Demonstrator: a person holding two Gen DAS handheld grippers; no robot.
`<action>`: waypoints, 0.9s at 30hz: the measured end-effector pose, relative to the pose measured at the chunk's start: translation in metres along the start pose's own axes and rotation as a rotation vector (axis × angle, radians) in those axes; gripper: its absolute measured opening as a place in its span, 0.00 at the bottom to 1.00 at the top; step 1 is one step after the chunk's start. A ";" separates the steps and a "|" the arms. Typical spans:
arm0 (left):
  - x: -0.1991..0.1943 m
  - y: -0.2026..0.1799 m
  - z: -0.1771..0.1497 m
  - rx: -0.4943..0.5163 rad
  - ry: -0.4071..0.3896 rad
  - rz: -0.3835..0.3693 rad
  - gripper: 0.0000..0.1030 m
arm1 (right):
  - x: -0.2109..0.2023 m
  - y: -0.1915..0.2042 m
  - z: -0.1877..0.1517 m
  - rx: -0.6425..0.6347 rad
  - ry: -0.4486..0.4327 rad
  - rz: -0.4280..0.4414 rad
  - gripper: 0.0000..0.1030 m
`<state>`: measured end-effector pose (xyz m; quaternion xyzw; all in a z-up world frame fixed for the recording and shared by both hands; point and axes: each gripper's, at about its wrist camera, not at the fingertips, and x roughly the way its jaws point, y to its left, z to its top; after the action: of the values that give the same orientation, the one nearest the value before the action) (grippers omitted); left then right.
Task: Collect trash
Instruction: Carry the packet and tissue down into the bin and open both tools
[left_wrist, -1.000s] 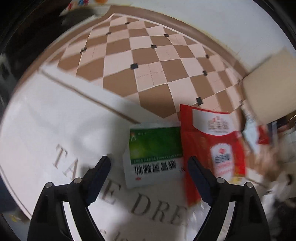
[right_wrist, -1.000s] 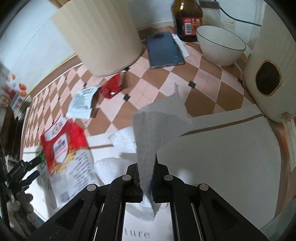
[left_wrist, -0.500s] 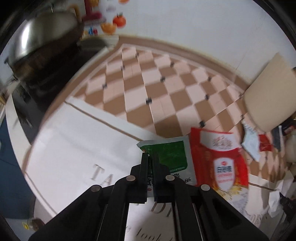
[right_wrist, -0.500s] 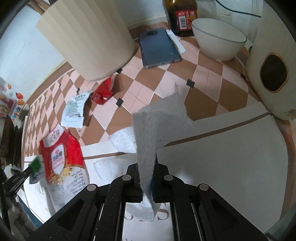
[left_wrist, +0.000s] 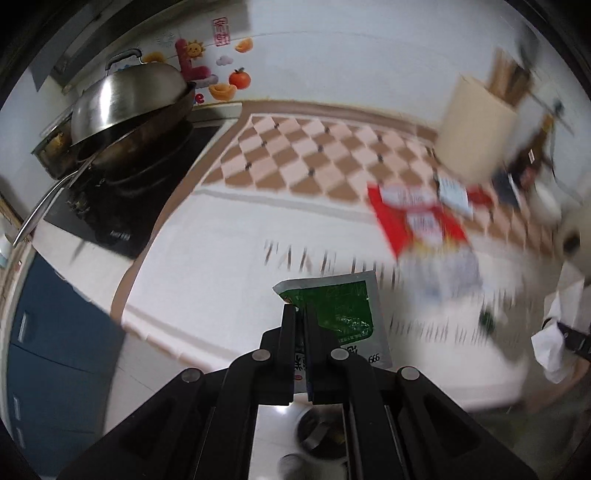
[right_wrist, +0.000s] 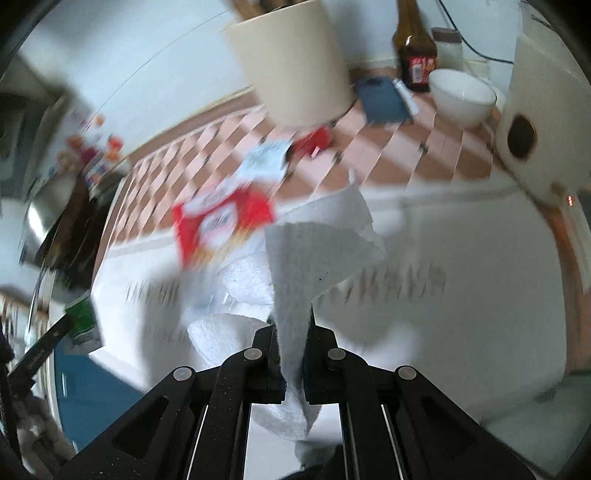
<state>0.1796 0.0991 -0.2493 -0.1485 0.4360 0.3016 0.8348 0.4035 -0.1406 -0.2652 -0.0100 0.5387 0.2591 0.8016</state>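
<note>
Your left gripper (left_wrist: 300, 314) is clenched on the green sachet (left_wrist: 341, 314), lifted off the counter (left_wrist: 207, 280) at its front edge; your right gripper (right_wrist: 291, 332) pinches a paper towel (right_wrist: 314, 251). Keep both grips firm and carry them over the bin (left_wrist: 321, 435) below. The sachet's long axis points away from you; the towel stands upright.
</note>
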 end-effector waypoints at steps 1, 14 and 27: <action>0.000 -0.002 -0.015 0.029 0.010 -0.002 0.01 | -0.004 0.008 -0.020 -0.003 0.012 0.003 0.06; 0.052 -0.010 -0.180 0.153 0.279 -0.115 0.01 | 0.050 0.024 -0.247 0.056 0.234 -0.060 0.06; 0.323 -0.012 -0.357 -0.040 0.670 -0.208 0.02 | 0.320 -0.057 -0.413 0.131 0.386 0.035 0.06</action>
<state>0.1008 0.0287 -0.7194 -0.2992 0.6623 0.1582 0.6685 0.1644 -0.1823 -0.7320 0.0022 0.6981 0.2306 0.6779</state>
